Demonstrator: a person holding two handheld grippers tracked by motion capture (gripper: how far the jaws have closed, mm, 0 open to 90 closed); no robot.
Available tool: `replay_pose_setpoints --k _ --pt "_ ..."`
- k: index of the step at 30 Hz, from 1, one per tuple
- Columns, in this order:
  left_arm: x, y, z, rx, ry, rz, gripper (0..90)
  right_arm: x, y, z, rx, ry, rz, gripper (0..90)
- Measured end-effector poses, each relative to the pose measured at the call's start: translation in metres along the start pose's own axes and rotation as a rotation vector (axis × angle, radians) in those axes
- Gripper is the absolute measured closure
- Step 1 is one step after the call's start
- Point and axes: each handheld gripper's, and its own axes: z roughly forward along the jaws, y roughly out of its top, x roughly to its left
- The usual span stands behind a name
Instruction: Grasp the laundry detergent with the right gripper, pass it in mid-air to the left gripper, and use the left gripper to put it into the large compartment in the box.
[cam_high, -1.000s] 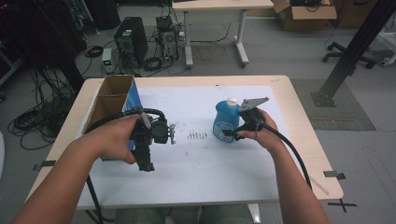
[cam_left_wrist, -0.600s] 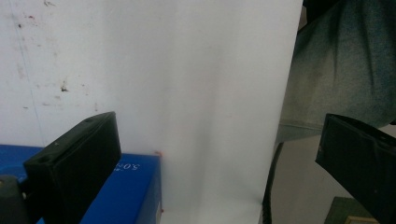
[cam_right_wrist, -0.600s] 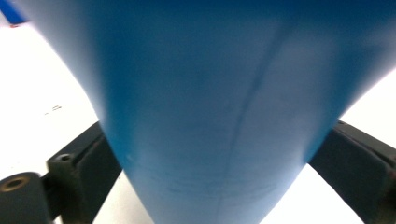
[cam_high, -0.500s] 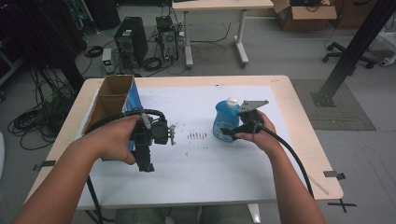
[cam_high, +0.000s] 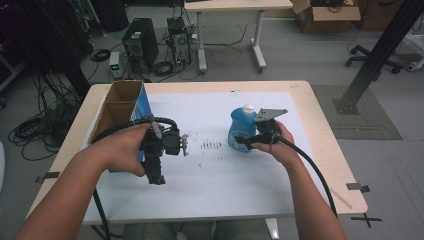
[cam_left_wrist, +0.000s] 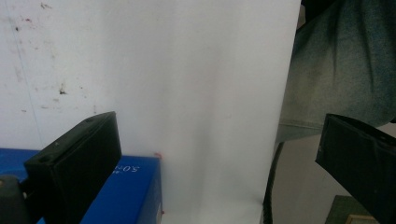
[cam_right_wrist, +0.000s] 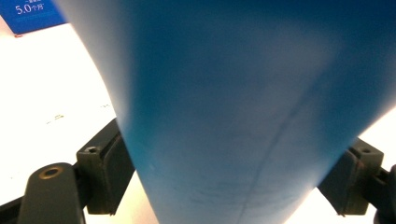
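A blue bottle (cam_high: 239, 129) with a white cap (cam_high: 248, 108) stands upright on the white sheet, right of centre. My right gripper (cam_high: 244, 142) reaches it from the right. Its jaws have just been closing, and in the right gripper view both pads press the sides of the bottle (cam_right_wrist: 252, 116). Beside an open cardboard box (cam_high: 119, 107) with a blue side, my left gripper (cam_high: 155, 176) is held above the sheet, pointing back toward the person. In the left gripper view the left gripper (cam_left_wrist: 215, 172) stands wide open with nothing between its jaws, and the blue box side (cam_left_wrist: 133, 191) lies behind one jaw.
A white sheet (cam_high: 210, 190) covers the wooden table (cam_high: 330, 165), with dark specks (cam_high: 210, 145) at its middle. The right gripper's cable (cam_high: 312, 172) trails toward the front right edge. Computers, cables, another desk and a chair stand on the floor beyond.
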Motion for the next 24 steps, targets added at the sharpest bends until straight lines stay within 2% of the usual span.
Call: replay_pose_setpoints --k 17,24 --pt "0.001 -0.0006 0.0015 -0.002 -0.003 -0.004 0.3 -0.0012 -0.0019 0.0012 -0.021 -0.006 0.012 24.2" --pt "0.0023 -0.0015 0.0031 -0.002 -0.006 -0.006 0.2 -0.0018 -0.0031 0.0016 -0.03 0.005 0.016 27.1"
